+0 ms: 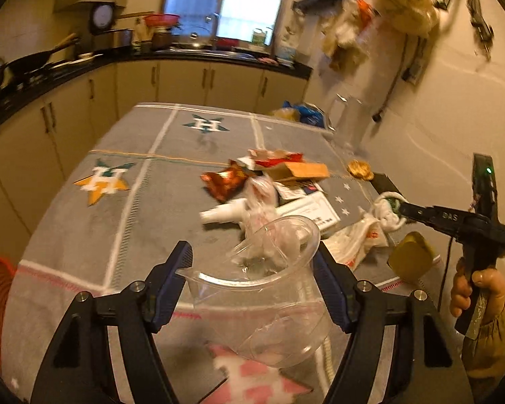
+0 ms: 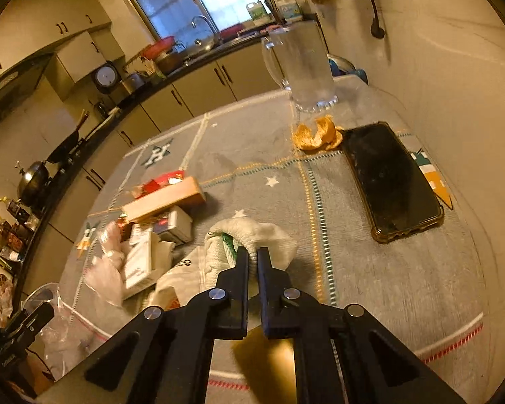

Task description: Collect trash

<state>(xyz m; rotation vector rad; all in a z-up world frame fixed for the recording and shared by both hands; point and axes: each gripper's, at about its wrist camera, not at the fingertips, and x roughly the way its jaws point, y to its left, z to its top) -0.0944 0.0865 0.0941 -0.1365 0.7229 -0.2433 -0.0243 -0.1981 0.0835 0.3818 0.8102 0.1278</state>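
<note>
L gripper [image 1: 252, 289] clamps clear plastic cup [image 1: 269, 289]; R gripper [image 2: 252, 256] jaws pinched on white cloth wad [image 2: 252, 235] nr phone [image 2: 392, 181]. Risk: thin pinch slips, cup crushes/drops; rest of trash pile [image 2: 158, 215] left of wad.

A table under a grey cloth [image 2: 380, 289] with star patterns carries the clutter. Mid-table lies a heap of trash: a red snack wrapper [image 1: 224, 181], a brown cardboard box [image 2: 165, 198], white cartons [image 2: 139, 262] and crumpled plastic [image 2: 107, 269]. Toward the right wall sit a black phone [image 2: 392, 178], orange peel [image 2: 318, 134] and, farther off, a clear glass mug [image 2: 306, 67].
</note>
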